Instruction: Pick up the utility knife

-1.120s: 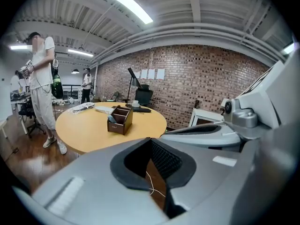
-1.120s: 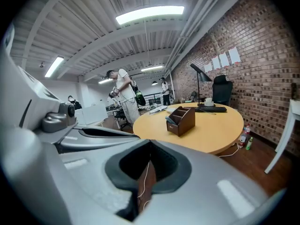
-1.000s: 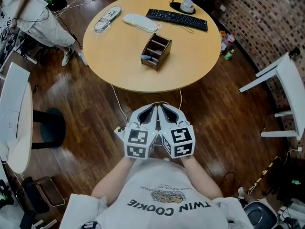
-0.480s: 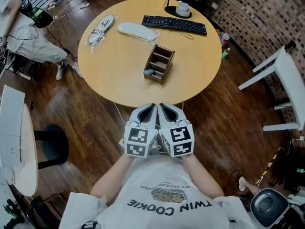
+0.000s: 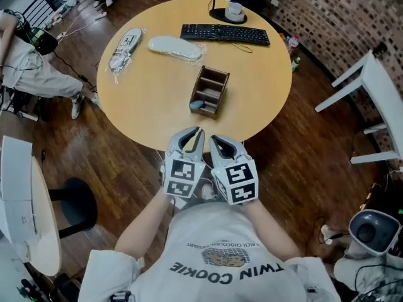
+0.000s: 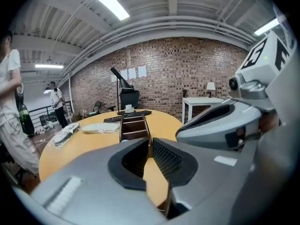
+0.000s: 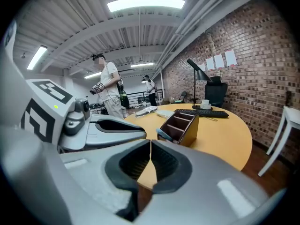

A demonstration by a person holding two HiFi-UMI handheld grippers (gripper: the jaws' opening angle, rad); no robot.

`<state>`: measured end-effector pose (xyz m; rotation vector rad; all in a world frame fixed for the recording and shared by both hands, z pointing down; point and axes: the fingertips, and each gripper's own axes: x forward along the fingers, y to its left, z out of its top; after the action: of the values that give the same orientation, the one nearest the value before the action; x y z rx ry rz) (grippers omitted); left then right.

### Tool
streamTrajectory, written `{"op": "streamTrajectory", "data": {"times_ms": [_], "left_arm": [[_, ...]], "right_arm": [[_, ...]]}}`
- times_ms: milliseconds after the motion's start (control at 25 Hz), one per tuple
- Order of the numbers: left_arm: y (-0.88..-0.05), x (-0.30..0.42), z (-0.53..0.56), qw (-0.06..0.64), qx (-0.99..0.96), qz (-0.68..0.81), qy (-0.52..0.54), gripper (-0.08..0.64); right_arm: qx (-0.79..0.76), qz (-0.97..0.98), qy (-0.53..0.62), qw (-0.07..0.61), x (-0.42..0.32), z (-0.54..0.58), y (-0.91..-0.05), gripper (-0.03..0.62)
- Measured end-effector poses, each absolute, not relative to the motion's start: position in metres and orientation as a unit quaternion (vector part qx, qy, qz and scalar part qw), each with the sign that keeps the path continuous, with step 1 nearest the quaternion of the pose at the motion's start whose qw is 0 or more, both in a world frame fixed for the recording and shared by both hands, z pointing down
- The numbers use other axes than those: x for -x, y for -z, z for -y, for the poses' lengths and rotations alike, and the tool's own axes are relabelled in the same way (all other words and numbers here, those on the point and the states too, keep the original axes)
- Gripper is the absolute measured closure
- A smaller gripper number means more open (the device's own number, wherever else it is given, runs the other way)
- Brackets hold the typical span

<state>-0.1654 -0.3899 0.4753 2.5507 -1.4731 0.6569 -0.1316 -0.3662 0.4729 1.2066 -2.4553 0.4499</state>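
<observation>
One utility knife [image 5: 197, 105], blue-grey, in the nearest compartment of the wooden organizer [image 5: 212, 87], one end jutting past its low front wall. Organizer near the middle of the round worktop [image 5: 151, 87]. Beyond it, along the far edge, a black keyboard [image 5: 225, 33] and a white cup [image 5: 234, 9]. Toward the far left edge, a long white packet [image 5: 174, 48] and a plastic-wrapped item [image 5: 124, 43], both well apart from the organizer. At the near edge, side by side and well short of the utility knife, the left gripper [image 5: 198, 133] and the right gripper [image 5: 215, 141], both pointing toward the organizer. Left jaws just been opening, now a narrow slit apart, nothing between them. Right jaws pressed together, empty.
</observation>
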Motion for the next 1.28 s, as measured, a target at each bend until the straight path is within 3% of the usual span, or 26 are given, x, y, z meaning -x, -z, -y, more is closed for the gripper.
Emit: {"op": "streamTrajectory", "data": {"times_ms": [880, 1280], "left_arm": [[-0.524, 0.175, 0.470, -0.180, -0.820, 0.338, -0.426, 0.423], [-0.551, 0.173, 0.485, -0.278, -0.779, 0.244, -0.506, 0.440]], "right_arm": [[-0.438, 0.867, -0.177, 0.163, 0.114, 0.431, -0.479, 0.591], [-0.447, 0.856, -0.193, 0.171, 0.101, 0.445, -0.488, 0.591]]}}
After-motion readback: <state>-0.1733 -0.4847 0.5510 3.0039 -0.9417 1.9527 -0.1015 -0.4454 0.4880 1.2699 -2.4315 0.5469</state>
